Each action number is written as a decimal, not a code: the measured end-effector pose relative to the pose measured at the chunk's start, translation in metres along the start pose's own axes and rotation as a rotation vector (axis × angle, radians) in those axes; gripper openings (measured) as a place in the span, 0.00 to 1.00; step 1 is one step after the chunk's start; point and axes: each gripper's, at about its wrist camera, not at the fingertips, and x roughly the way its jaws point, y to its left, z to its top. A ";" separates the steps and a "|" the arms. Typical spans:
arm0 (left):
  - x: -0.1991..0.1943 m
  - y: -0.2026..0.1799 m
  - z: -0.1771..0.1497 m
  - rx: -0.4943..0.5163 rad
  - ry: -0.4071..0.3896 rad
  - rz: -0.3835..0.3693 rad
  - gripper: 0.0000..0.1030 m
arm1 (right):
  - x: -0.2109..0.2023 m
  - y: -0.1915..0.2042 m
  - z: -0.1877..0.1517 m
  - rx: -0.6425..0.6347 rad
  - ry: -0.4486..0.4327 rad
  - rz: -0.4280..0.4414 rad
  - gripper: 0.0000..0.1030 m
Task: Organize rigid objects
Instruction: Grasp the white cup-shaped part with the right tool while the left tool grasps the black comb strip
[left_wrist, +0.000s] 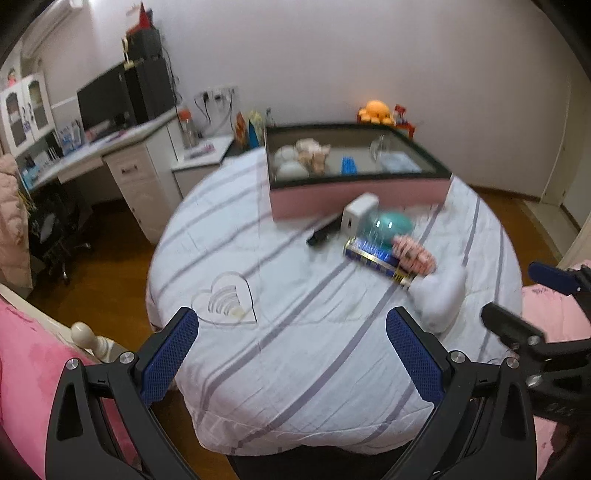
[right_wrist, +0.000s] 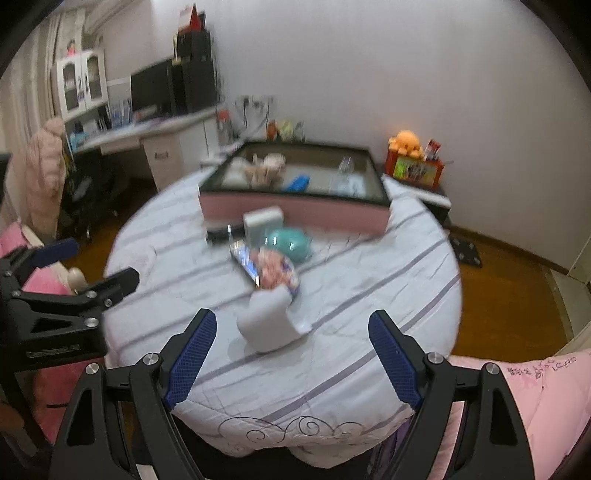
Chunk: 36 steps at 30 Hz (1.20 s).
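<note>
On striped quilt (right_wrist: 332, 280), rounded white stand (right_wrist: 267, 325)

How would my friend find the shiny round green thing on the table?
Look at the round table with the striped cloth, then the long pink box. In front of it is a small pile; the green ball is the only round, shiny teal thing, beside a white box.

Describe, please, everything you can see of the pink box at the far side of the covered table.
The pink box is a wide, shallow, open-topped tray with pale pink outer walls and a dark rim and lining. It sits flat on the striped cloth at the table's far edge. Inside lie whitish rounded items, a blue piece and something clear; blur hides details. A white block stands just before its front wall; contact is unclear.
</note>
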 end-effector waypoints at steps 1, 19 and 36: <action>0.006 0.001 0.000 -0.003 0.017 -0.002 1.00 | 0.010 0.003 -0.002 -0.009 0.024 -0.006 0.83; 0.134 -0.012 0.056 0.024 0.193 -0.051 1.00 | 0.114 -0.055 0.014 0.123 0.174 -0.007 0.53; 0.155 -0.013 0.072 0.015 0.199 -0.092 0.27 | 0.153 -0.090 0.045 0.127 0.146 -0.011 0.36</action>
